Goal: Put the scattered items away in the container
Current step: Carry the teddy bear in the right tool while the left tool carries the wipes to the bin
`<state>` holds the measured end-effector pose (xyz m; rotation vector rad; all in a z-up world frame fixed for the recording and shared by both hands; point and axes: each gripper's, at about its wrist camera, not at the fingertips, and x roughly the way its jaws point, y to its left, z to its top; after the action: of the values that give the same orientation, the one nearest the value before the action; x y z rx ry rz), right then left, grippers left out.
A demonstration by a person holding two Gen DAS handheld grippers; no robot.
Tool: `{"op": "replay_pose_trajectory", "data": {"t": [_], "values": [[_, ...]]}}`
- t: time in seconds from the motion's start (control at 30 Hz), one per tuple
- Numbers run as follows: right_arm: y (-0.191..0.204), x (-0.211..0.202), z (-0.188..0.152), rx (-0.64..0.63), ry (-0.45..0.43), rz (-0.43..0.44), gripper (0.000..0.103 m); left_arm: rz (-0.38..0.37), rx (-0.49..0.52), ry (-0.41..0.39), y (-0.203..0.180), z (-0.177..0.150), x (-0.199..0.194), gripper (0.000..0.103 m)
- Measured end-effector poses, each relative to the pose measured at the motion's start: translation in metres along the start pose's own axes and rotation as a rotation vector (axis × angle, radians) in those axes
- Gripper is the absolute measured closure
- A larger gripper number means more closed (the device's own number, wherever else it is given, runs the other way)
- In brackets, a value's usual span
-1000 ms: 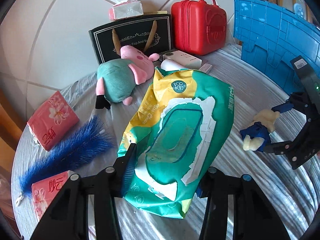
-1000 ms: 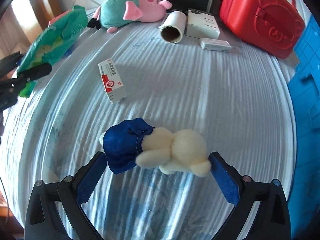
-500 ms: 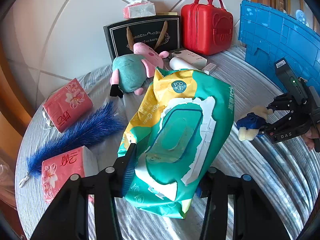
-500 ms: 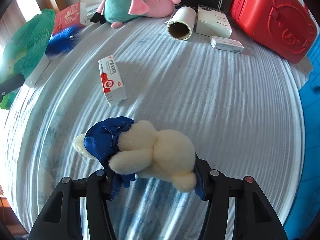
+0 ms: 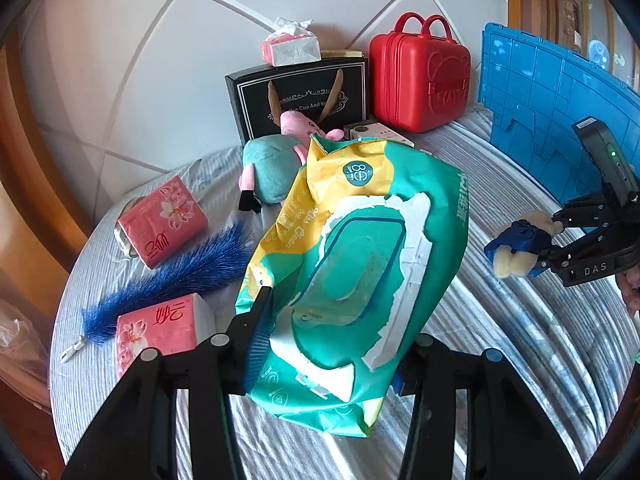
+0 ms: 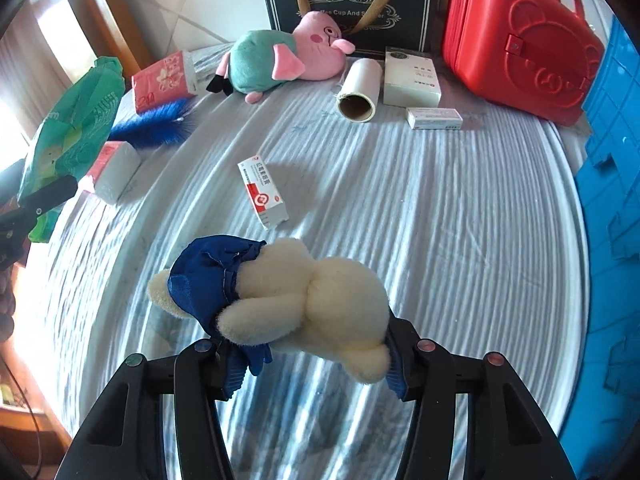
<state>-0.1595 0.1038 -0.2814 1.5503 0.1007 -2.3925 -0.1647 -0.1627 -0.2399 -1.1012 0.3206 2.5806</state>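
You see a cream bear (image 6: 320,300) in a blue dress, a green-and-yellow wipes pack (image 5: 360,264), and a blue crate (image 5: 552,100).

A wall (image 5: 120,92) of large white tiles, crossed by grey grout lines, rises behind a surface covered in a pale blue-and-white striped cloth (image 6: 420,208). Warm brown wooden trim (image 5: 24,168) runs up the left edge of the wall, and more wood shows at the upper right (image 5: 532,4). Bright daylight washes in from the left, glaring on the cloth.
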Motion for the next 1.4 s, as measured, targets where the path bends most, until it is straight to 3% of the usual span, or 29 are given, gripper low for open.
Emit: {"op": "replay_pose_trajectory", "data": {"t": [0.6,0.9,1.4], "values": [[0.031,-0.134,-0.018,0.046,-0.124,0.052,0.049,0.064,-0.069,-0.037,-0.014,0.020,-0.099,0.057],[0.041,-0.200,-0.030,0.039,-0.190,0.081,0.049,0.083,-0.097,-0.080,-0.022,0.042,-0.153,0.064],[0.034,-0.267,-0.043,0.013,-0.279,0.106,0.049,0.113,-0.113,-0.159,-0.048,0.053,-0.213,0.069]]}}
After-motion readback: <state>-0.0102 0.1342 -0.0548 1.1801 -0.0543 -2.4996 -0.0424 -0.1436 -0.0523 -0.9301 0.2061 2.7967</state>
